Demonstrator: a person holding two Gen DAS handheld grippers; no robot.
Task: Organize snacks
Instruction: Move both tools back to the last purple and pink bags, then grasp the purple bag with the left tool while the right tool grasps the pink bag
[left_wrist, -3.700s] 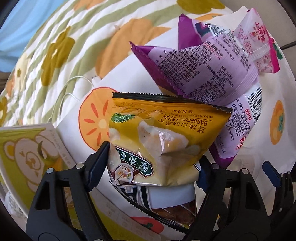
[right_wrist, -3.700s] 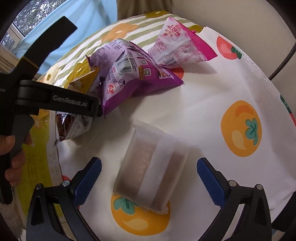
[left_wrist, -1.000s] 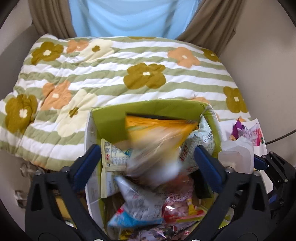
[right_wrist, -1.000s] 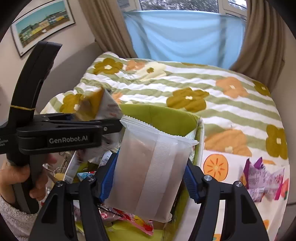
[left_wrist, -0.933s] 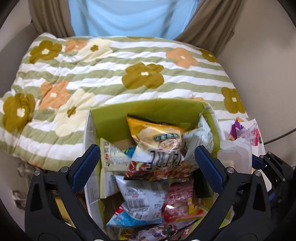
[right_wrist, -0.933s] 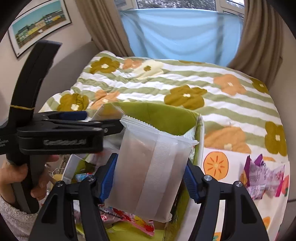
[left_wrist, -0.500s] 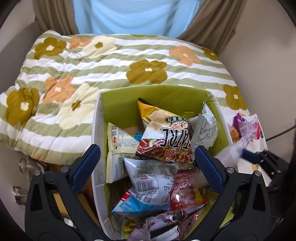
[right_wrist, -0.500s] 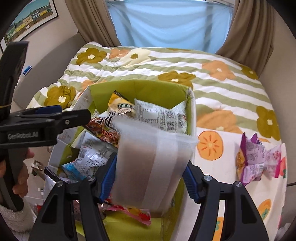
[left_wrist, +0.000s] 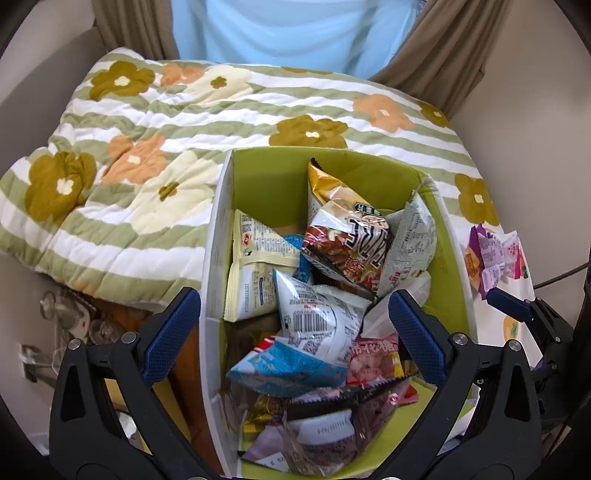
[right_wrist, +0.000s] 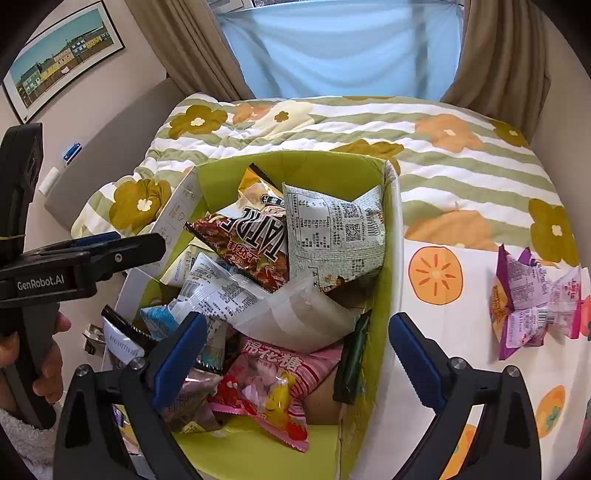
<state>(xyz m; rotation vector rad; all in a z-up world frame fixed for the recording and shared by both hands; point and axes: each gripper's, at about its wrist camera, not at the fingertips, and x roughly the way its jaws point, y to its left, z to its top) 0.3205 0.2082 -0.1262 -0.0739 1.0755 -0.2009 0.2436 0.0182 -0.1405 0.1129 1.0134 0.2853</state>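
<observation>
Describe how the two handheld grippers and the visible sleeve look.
Both the left gripper and right gripper are black plastic clamp-like frames with silver rivets and textured blue pads on their fingers. The left one's side reads "GenRobot.AI" in white. A fuzzy white sleeve covers the wrist at the left handle.

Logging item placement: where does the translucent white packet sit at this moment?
In the right wrist view, the translucent white packet lies inside the green box, on the pink marshmallow bag, below the grey-white bag.
</observation>
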